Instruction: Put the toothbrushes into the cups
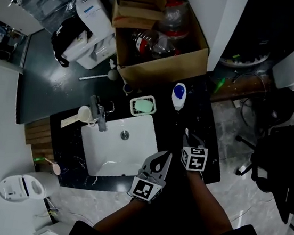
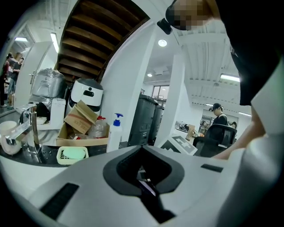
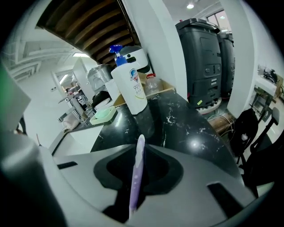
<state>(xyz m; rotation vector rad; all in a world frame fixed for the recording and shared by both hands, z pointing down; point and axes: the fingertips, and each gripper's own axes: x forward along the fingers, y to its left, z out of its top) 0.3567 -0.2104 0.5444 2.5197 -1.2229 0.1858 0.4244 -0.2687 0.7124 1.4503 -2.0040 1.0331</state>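
My right gripper (image 1: 188, 141) hovers over the black counter (image 1: 210, 149) to the right of the white sink (image 1: 131, 158). It is shut on a purple and white toothbrush (image 3: 135, 177), which stands up between the jaws in the right gripper view; its pale tip (image 1: 187, 131) shows in the head view. The left gripper (image 1: 164, 157) is shut at the sink's front right corner, close beside the right one, and I see nothing held in it. A beige cup (image 1: 84, 114) stands by the faucet (image 1: 98, 112) left of the sink; the cup (image 2: 8, 137) also appears in the left gripper view.
A soap dish (image 1: 143, 106) with green soap and a white pump bottle (image 1: 178, 96) stand behind the sink. An open cardboard box (image 1: 157, 40) of bottles fills the back of the counter. A black office chair (image 1: 274, 152) stands on the floor to the right.
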